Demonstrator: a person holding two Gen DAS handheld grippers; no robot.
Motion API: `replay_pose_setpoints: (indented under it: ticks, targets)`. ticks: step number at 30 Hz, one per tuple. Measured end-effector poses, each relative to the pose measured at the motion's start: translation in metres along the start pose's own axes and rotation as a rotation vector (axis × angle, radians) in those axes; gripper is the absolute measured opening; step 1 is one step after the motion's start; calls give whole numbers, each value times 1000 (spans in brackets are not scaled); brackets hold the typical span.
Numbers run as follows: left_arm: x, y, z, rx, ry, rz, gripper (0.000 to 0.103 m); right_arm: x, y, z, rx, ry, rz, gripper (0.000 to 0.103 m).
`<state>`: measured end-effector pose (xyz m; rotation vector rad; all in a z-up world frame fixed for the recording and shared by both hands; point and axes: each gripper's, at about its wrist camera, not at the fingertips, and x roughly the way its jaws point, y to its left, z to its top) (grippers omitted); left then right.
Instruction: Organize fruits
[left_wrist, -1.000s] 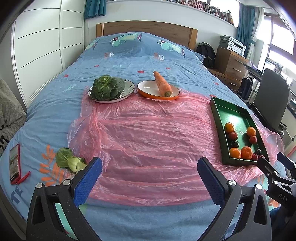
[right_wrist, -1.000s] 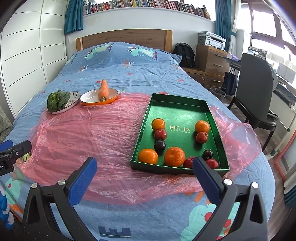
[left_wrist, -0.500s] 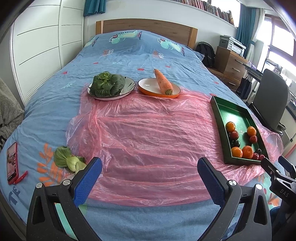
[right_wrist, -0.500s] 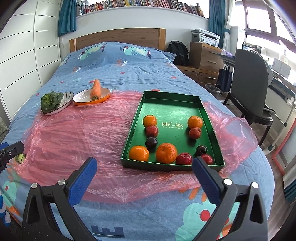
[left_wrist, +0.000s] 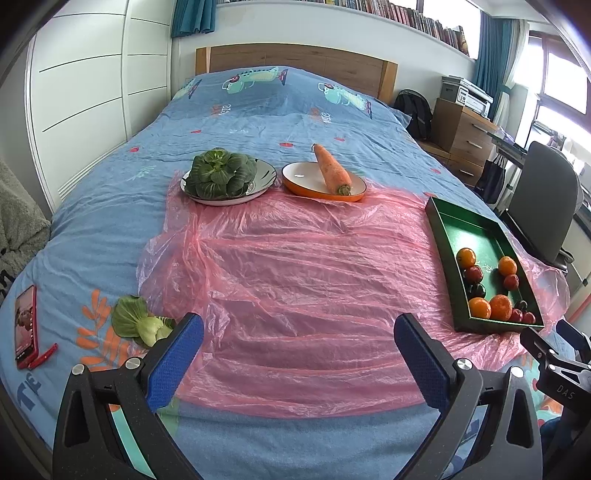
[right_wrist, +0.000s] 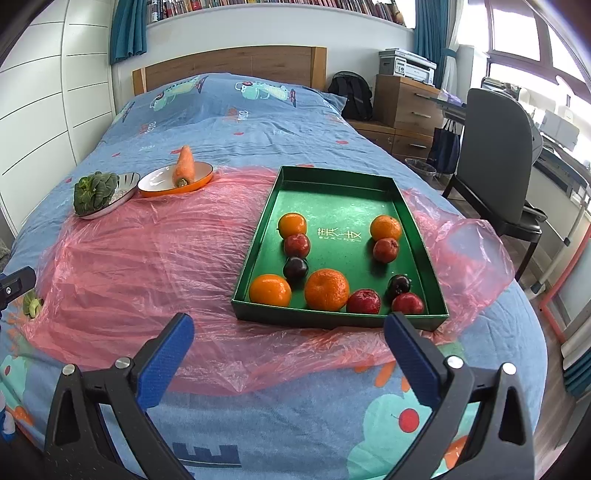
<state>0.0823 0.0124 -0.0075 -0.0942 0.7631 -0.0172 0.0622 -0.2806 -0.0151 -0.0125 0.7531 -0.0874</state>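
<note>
All the fruit (right_wrist: 327, 290) you are sorting lies in the green tray (right_wrist: 334, 177) on the pink plastic sheet (right_wrist: 147, 254), toward the right side of the bed (right_wrist: 229, 114). Oranges, red fruits and dark plums sit in loose rows: one column down the tray's left, a shorter one on the right, and a mixed line along the near wall. That could be a half-sorted tray or a finished one, so judge by kind before you commit to a move.

If you do reach in, come from the near edge with the right gripper (right_wrist: 288, 354), whose fingers are spread wide and hold nothing. Take one fruit at a time and close around its widest part; round fruit rolls on a smooth tray floor, and neighbours touch along the near wall. The left gripper (left_wrist: 299, 350) is likewise released and empty, hovering over the sheet's near middle.

White Chinese characters are printed on the tray floor, with a small line of letters beneath that is too fine to read. "DAS" is printed on the right gripper's body where it shows in the left view.
</note>
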Motion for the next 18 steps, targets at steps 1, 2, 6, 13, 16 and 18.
replay_pose_setpoints:
  ticks: [1, 2, 6, 13, 16, 18]
  targets:
    - [0, 0, 0, 1, 1, -2, 101, 0, 0, 0, 0, 1, -2, 103]
    - [0, 0, 0, 1, 3, -4, 101, 1, 1, -1, 0, 2, -3, 103]
    - [0, 2, 0, -1, 0, 0, 101, 2, 1, -2, 2, 7, -9, 103]
    - [1, 6, -1, -8, 0, -4, 101, 1, 1, -2, 5, 5, -16, 103]
    - [0, 8, -1, -11, -2, -4, 101, 1, 1, -2, 4, 6, -18, 103]
    - [0, 8, -1, -12, -2, -2, 101, 1, 1, -2, 7, 7, -17, 103]
